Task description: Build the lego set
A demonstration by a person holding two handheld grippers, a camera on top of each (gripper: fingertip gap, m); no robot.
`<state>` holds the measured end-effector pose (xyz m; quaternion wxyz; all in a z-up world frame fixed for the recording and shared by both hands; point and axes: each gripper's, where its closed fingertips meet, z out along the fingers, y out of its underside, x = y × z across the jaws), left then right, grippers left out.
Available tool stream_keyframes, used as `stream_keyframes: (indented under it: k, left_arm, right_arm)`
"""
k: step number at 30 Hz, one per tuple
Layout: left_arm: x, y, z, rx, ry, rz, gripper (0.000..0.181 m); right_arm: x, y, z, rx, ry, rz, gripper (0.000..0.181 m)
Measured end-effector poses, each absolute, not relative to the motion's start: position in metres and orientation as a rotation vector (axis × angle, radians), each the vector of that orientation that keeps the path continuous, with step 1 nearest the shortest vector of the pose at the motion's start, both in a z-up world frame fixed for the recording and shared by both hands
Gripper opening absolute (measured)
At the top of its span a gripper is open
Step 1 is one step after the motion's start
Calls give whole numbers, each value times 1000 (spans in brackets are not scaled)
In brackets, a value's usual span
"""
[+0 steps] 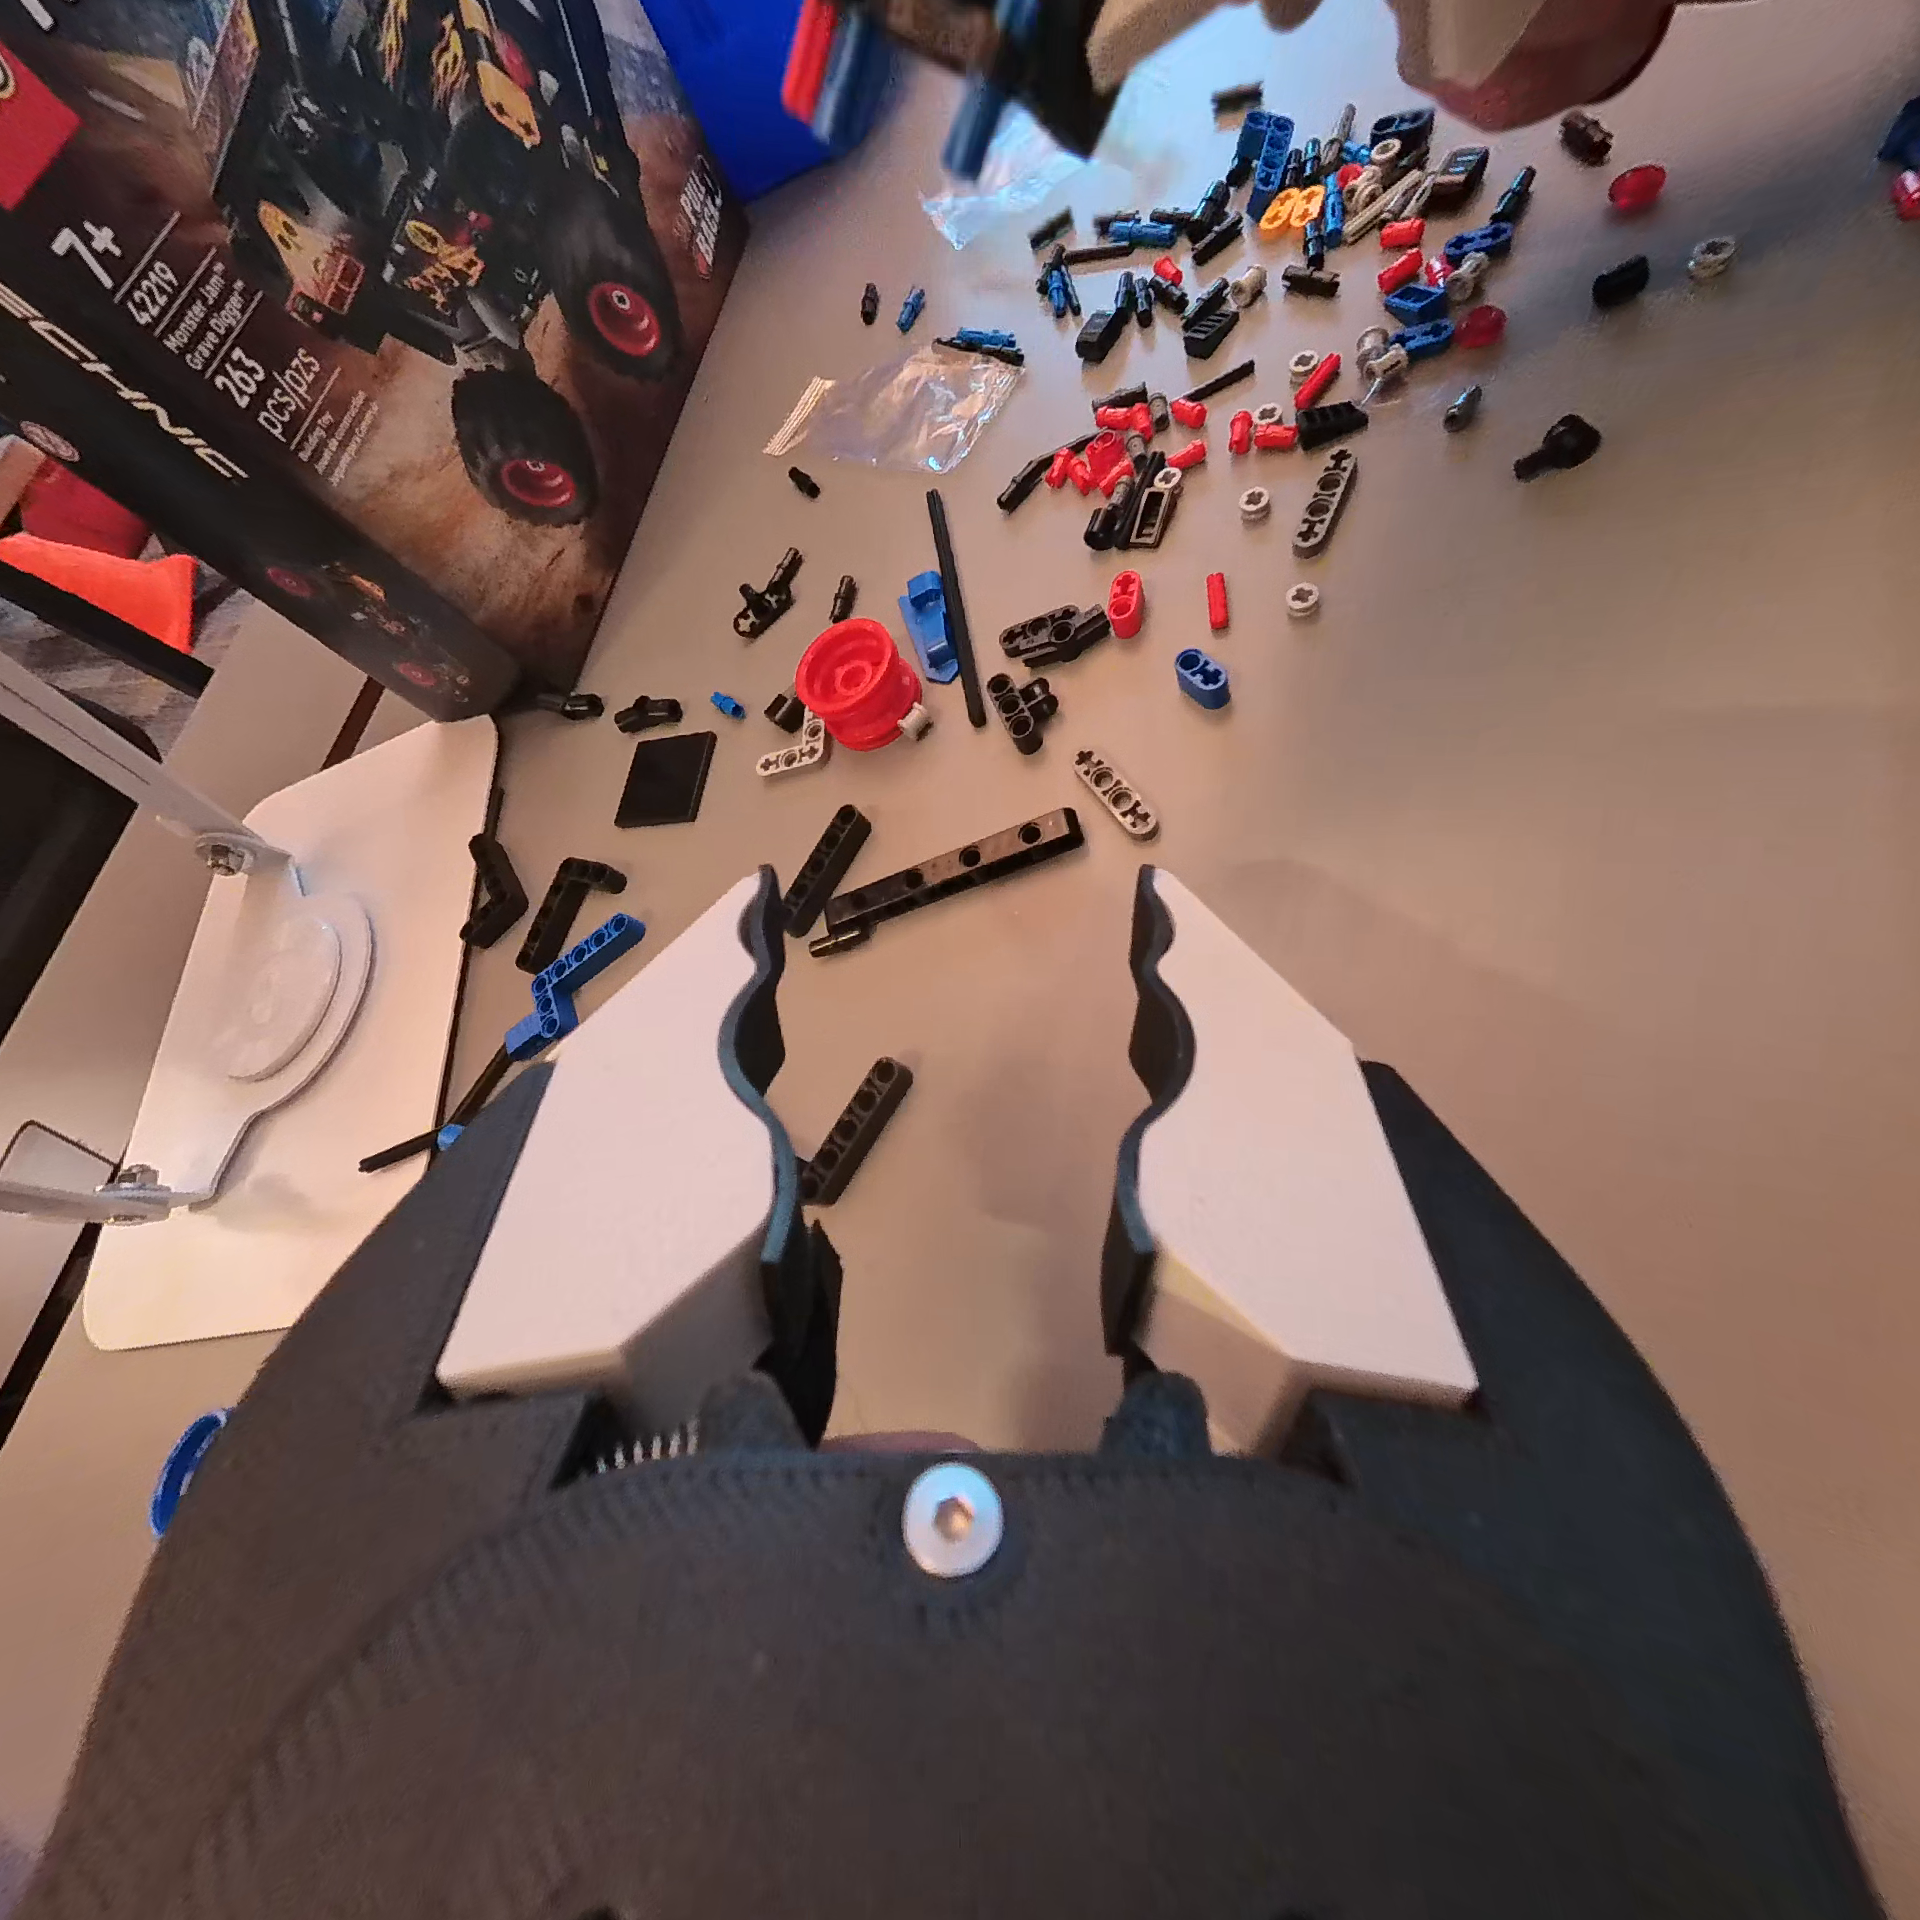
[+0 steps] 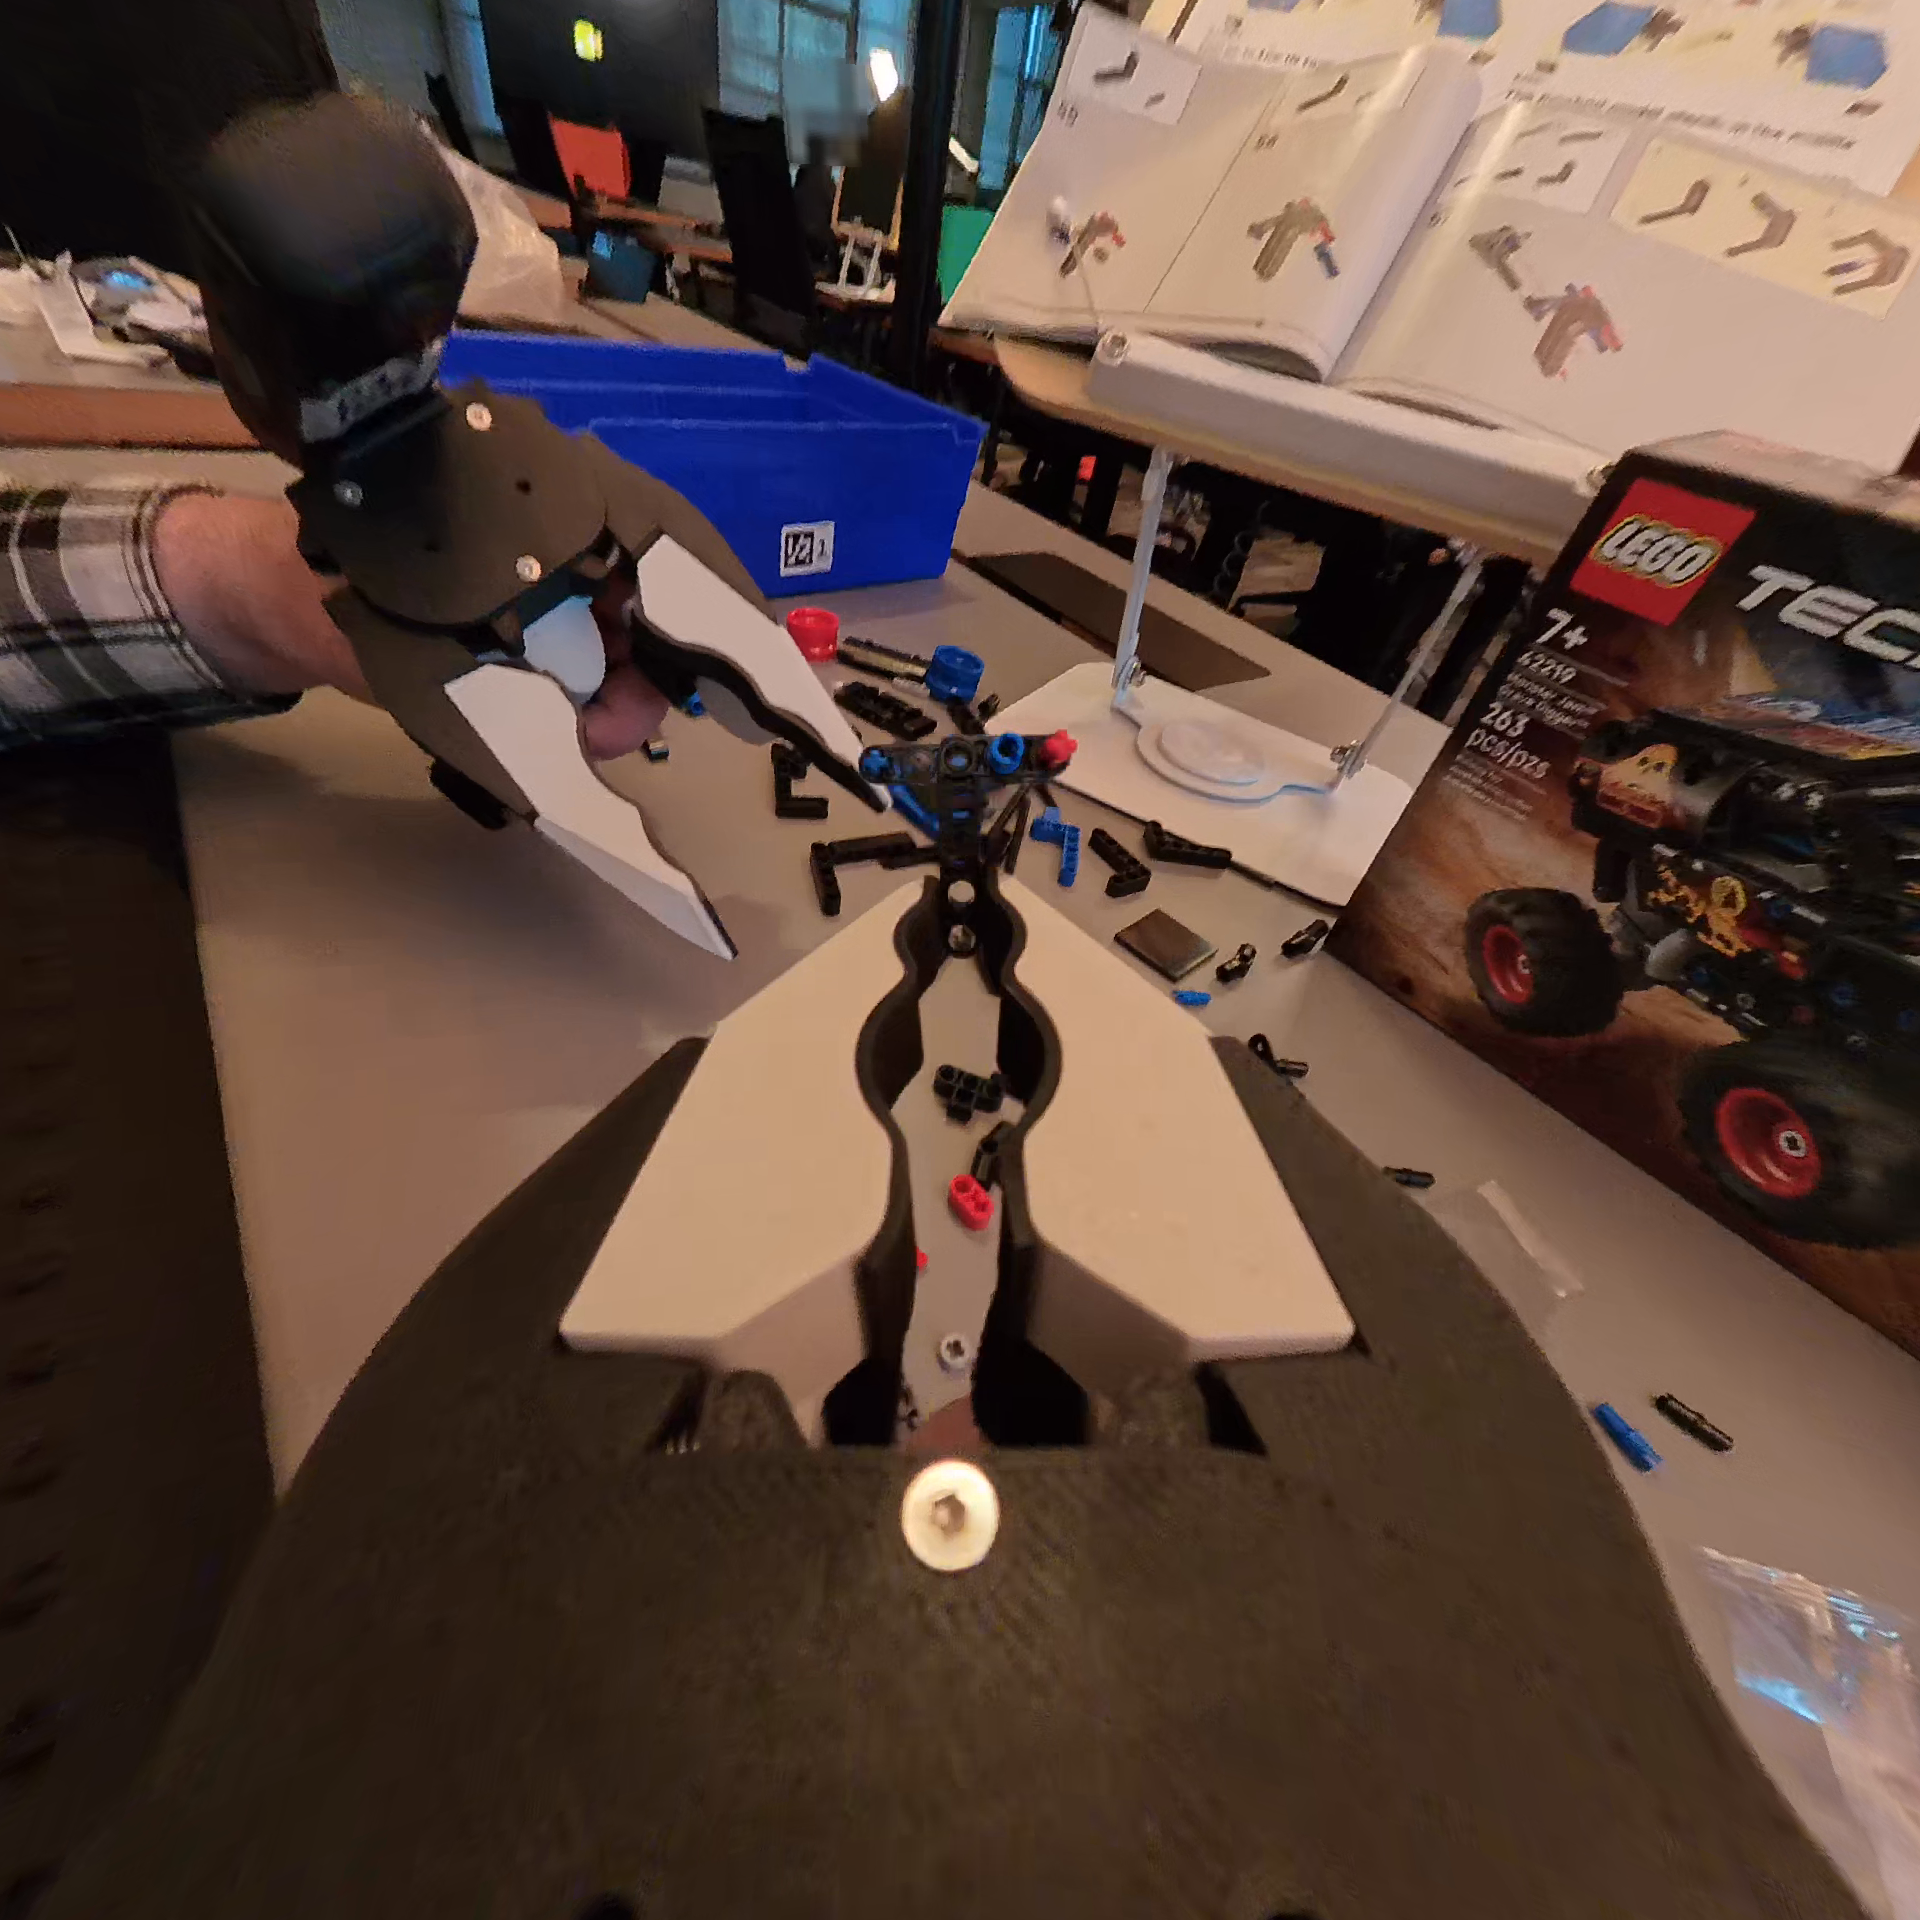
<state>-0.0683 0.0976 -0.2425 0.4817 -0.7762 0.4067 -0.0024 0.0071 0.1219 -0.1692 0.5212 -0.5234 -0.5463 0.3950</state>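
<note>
Grey bench (image 1: 1455, 935) strewn with loose black, blue and red plastic lego pieces (image 1: 1226, 343), printed cardboard set box (image 2: 1704, 831) just beside. Right gripper (image 2: 961, 914) clamped on a small black beam subassembly with blue and red pins (image 2: 961, 769), held upright above the bench. Left gripper (image 1: 951, 904) empty, jaws wide, hovering over a long black holed beam (image 1: 956, 868). Best lowered squarely across that beam's width, closed gently, then aligned hole to pin without twisting.
</note>
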Motion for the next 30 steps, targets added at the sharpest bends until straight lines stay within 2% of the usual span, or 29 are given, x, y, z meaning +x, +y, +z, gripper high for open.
stream_keyframes:
  k: [30]
  left_arm:
    - [-68, 108, -242, -1865, 961, 43, 62]
  right_arm:
    - [20, 122, -131, -1079, -1163, 897, 4]
